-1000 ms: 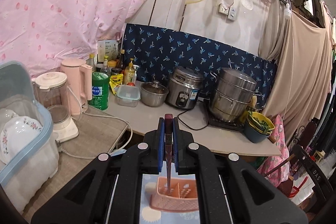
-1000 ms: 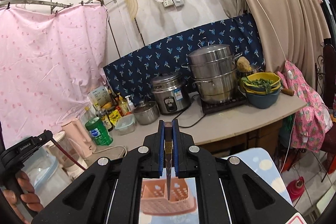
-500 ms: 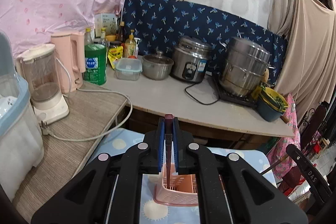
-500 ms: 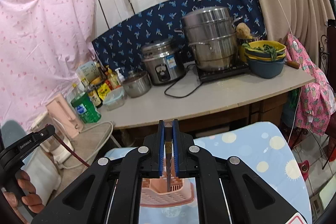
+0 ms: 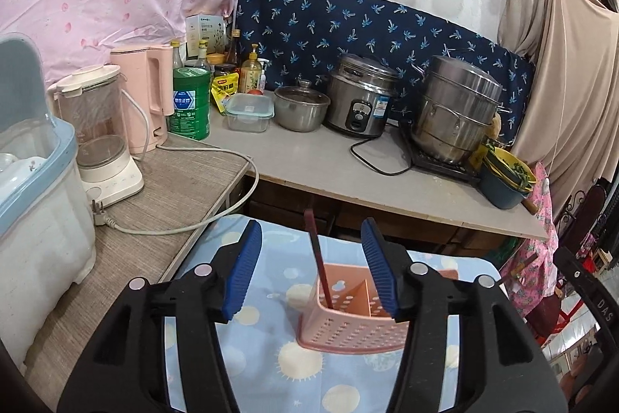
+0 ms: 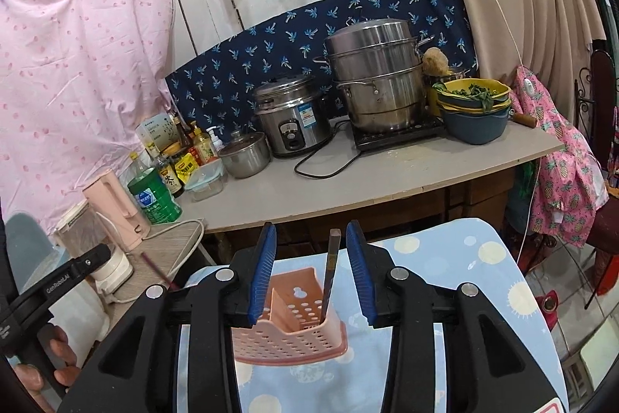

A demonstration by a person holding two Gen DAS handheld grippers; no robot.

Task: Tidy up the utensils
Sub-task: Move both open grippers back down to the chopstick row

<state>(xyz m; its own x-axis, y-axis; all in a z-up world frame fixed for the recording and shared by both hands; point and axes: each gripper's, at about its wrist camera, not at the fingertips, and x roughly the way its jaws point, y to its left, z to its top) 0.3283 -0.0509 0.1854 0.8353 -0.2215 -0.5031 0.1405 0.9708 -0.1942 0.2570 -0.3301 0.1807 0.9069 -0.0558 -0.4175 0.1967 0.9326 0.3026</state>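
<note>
both tools, left [image 5: 311, 271] and right [image 6: 311, 271], are opening, each leaving a chopstick, dark red [image 5: 319, 266] and brown [image 6: 329, 279], standing in the perforated pink plastic basket [image 5: 348, 326] at six o'clock; nothing else visibly awaits sorting.

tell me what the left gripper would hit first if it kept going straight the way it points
Probably the dark red chopstick standing between the opening jaws of the left gripper, untouched by either pad. It leans in the pink basket just beyond, which would come next. Depth is hard to judge through the fisheye.

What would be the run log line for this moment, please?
left gripper opening, chopstick released | right gripper opening | holder
</note>
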